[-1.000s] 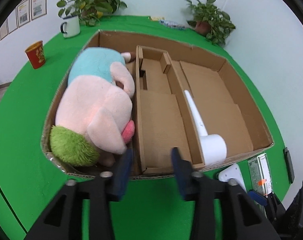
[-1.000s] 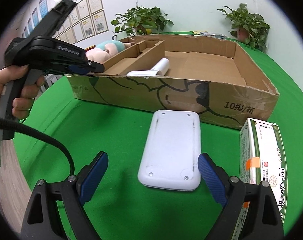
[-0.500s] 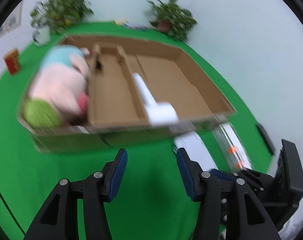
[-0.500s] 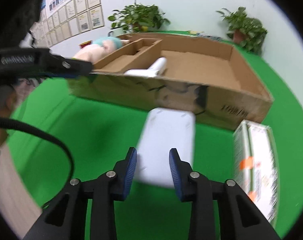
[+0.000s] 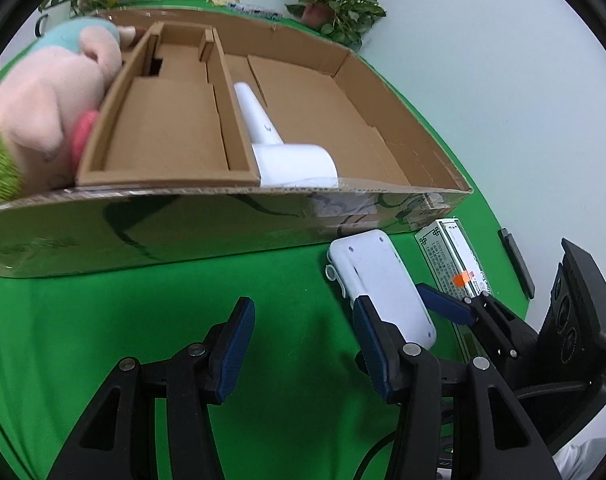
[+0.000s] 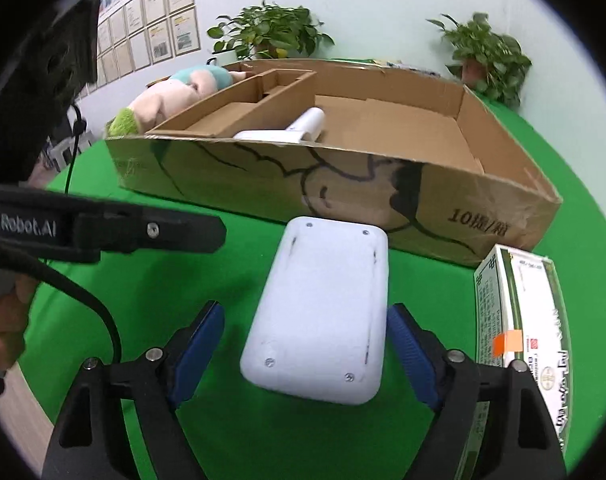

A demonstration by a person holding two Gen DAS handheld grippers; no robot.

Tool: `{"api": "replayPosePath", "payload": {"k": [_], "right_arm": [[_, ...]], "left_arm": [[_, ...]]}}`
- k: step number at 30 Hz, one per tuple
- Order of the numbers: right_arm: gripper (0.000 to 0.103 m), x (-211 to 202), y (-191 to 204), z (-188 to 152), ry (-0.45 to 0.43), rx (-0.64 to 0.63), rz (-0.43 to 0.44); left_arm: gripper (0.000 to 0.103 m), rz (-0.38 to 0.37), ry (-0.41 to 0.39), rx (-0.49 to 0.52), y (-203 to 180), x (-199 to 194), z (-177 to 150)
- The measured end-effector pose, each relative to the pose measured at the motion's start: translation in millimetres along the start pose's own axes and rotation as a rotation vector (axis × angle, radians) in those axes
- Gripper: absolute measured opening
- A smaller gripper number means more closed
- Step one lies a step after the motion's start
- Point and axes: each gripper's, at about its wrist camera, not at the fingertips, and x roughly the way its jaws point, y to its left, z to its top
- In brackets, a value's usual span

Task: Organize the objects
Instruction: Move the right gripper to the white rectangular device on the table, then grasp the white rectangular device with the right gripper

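A white flat plastic device (image 6: 327, 304) lies face down on the green cloth in front of a cardboard box (image 6: 343, 184). My right gripper (image 6: 305, 350) is open, its blue pads on either side of the device's near end, apart from it. It also shows in the left wrist view (image 5: 379, 280). My left gripper (image 5: 303, 352) is open and empty above the cloth, left of the device. The box (image 5: 183, 224) holds a pink plush toy (image 5: 43, 96) in its left compartment and a white handheld appliance (image 5: 279, 148) in the right one.
A green-and-white carton (image 6: 519, 328) lies right of the device, also seen in the left wrist view (image 5: 451, 260). A dark flat object (image 5: 515, 264) lies near the table's right edge. Potted plants (image 6: 271, 36) stand behind the box. The box's middle compartment (image 5: 167, 120) holds nothing.
My left gripper pulled back from over the box and swung right and lower. My right gripper narrowed, then opened wide again around the white device's near end.
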Motion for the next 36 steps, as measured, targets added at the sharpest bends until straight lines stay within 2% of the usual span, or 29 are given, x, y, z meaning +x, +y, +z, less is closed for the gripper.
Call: {"api": "replayPosePath", "payload": {"k": [2, 5, 10, 11, 12, 16, 28, 32, 36], "right_arm": [[0.070, -1, 2, -4, -0.006, -0.011, -0.029], [0.068, -8, 4, -9, 0.005, 0.023, -0.012], [0.068, -31, 12, -33, 0.026, 0.085, 0.130], [0.073, -34, 15, -36, 0.029, 0.082, 0.150], [0.083, -36, 18, -38, 0.029, 0.075, 0.152], [0.084, -32, 21, -36, 0.018, 0.018, 0.101], [0.082, -21, 31, -35, 0.056, -0.090, 0.099], [0.067, -21, 35, -41, 0.058, -0.122, 0.042], [0.066, -21, 35, -39, 0.063, -0.102, 0.030]], "left_arm": [[0.050, -0.013, 0.008, -0.006, 1, 5, -1], [0.050, -0.032, 0.027, -0.004, -1, 11, -5], [0.050, -0.091, 0.062, 0.008, -11, 15, -23], [0.050, -0.104, 0.066, 0.003, -12, 15, -26], [0.050, -0.114, 0.070, -0.003, -13, 15, -27], [0.050, -0.131, 0.072, -0.044, -13, 14, -32], [0.049, -0.155, 0.069, -0.099, -9, 9, -36], [0.048, -0.145, 0.062, -0.096, -11, 10, -36], [0.037, -0.087, 0.055, -0.069, -17, 10, -37]]}}
